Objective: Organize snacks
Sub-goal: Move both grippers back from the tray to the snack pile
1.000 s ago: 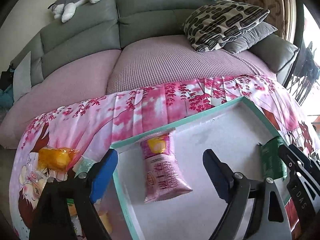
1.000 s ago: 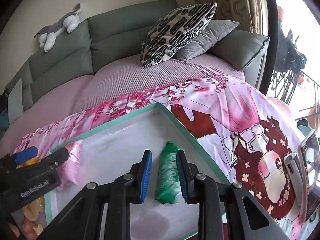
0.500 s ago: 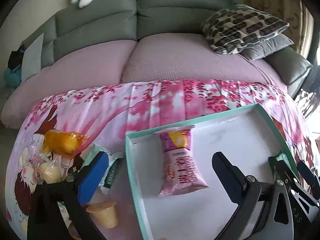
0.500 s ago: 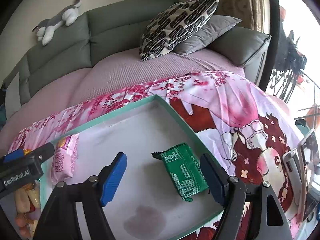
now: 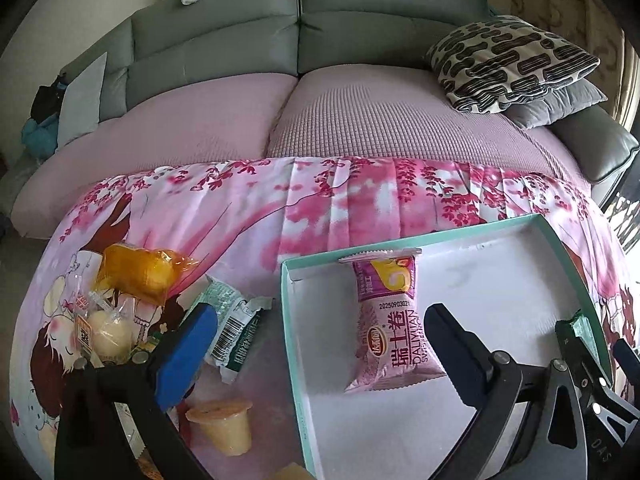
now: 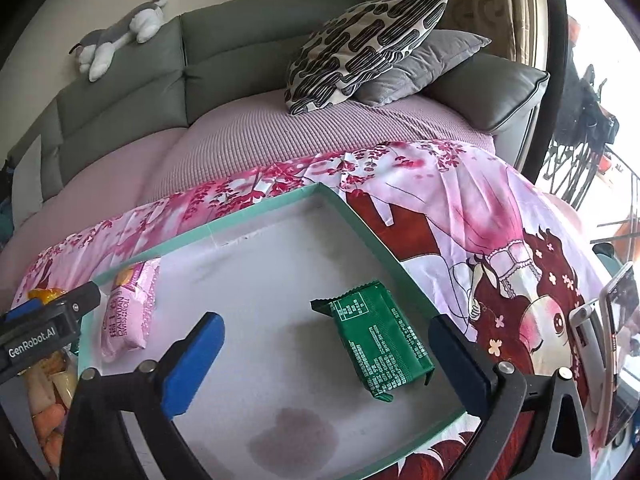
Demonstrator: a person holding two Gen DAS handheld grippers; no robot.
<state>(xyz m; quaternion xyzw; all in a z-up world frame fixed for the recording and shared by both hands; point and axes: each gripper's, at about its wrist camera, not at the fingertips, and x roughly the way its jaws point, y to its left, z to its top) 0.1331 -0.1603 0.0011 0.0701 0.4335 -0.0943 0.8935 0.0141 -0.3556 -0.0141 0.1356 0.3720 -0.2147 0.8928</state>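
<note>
Right wrist view: the right gripper point(image 6: 326, 354) has just been opening and now its jaws are spread wide, nothing pinched. Between its fingers lies the flat green foil snack packet point(image 6: 376, 348), white print facing up, crimped ends, lying loose on the floor of the shallow white tray with a teal rim point(image 6: 256, 216). A second ago it stood on edge, squeezed between the pads. Off to the gripper's left, the pink swiss-roll snack bag point(image 6: 128, 312) lies by the tray's far corner. The left gripper point(image 5: 316, 350) is spread too, straddling the tray's edge, having drifted toward the loose snack pile point(image 5: 132, 304) on the pink floral cloth point(image 5: 320, 200).
</note>
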